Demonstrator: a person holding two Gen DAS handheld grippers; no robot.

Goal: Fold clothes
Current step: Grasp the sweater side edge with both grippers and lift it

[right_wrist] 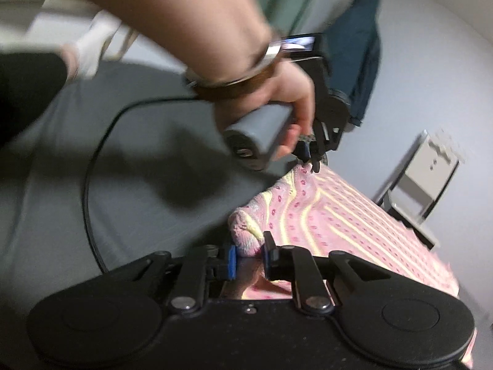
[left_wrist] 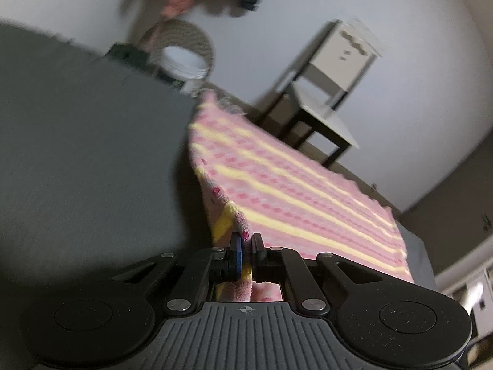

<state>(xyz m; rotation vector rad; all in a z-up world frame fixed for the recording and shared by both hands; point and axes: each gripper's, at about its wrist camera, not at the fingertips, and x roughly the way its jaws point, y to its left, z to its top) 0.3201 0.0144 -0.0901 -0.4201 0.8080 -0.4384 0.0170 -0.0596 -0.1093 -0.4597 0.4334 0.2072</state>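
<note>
Pink-and-yellow striped cloth (left_wrist: pixel 295 182), a thick terry-looking piece with rows of small red marks, hangs stretched between the two grippers above a grey bed (left_wrist: pixel 77 154). The left gripper (left_wrist: pixel 246 242) has its fingers clenched on one corner, the fabric bunched into a small roll between the blue pads. The right gripper (right_wrist: pixel 250 246) pinches the neighbouring corner, a soft rounded wad of pile bulging just ahead of its fingers; the gap there is wider, yet the cloth fills it. In the right wrist view the person's hand (right_wrist: pixel 286 104) carries the left gripper beyond the right fingers, its tips biting the far corner of the same edge.

Judging by the taut top edge and the sheet falling away from both sets of fingers, a fold or a lay-down is under way; which of the two cannot be settled. To do it well, both corners should stay level and equally tense so the stripes run straight, and both grips must stay firm, since the plush, heavy weave could slip out. The cable (right_wrist: pixel 92 185) trailing across the bed should stay clear of the cloth.
</note>
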